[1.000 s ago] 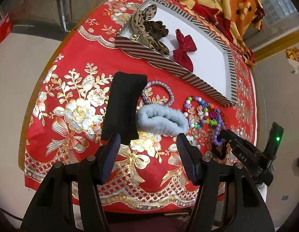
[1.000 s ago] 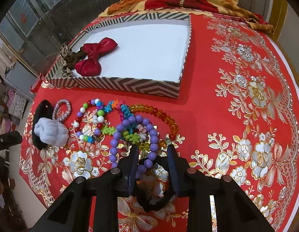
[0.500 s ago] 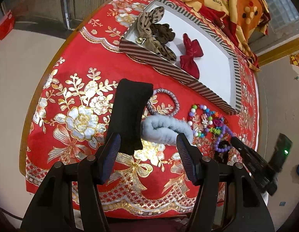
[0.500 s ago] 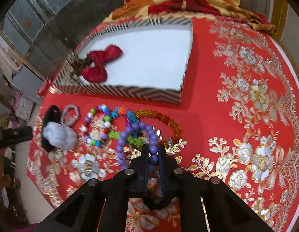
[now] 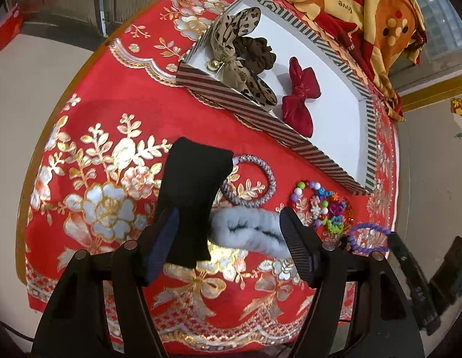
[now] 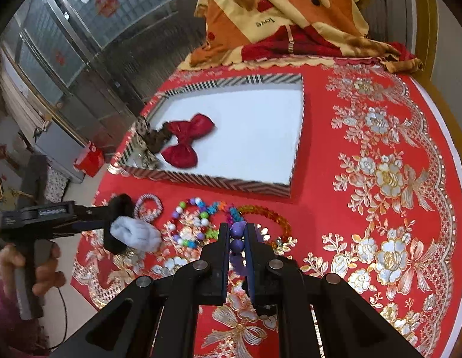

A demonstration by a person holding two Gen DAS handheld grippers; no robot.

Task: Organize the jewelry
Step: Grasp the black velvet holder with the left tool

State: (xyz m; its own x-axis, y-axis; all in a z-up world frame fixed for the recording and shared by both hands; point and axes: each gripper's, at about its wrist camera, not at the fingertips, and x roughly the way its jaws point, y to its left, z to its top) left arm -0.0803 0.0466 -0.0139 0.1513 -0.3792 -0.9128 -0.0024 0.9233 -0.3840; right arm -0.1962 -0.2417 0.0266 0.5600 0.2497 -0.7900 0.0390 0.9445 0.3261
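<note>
Right tongs (image 6: 236,240) are clenching the purple bead bracelet (image 6: 237,232), lifting it; next comes carrying it into the striped tray (image 6: 201,177) ahead. Left tongs (image 5: 228,238) are opening, straddling the grey fluffy scrunchie (image 5: 248,232).

The left gripper (image 5: 228,243), jaws opening, straddles the black scrunchie (image 5: 192,197) and grey furry scrunchie (image 5: 248,232).

Two close downward wrist views (shared tray (image 5: 317,156))

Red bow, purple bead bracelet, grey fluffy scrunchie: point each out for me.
red bow (image 6: 187,140): right wrist view, centre knot.
purple bead bracelet (image 6: 237,230): right wrist view, bead between fingers.
grey fluffy scrunchie (image 5: 248,231): left wrist view, middle of fur.
</note>
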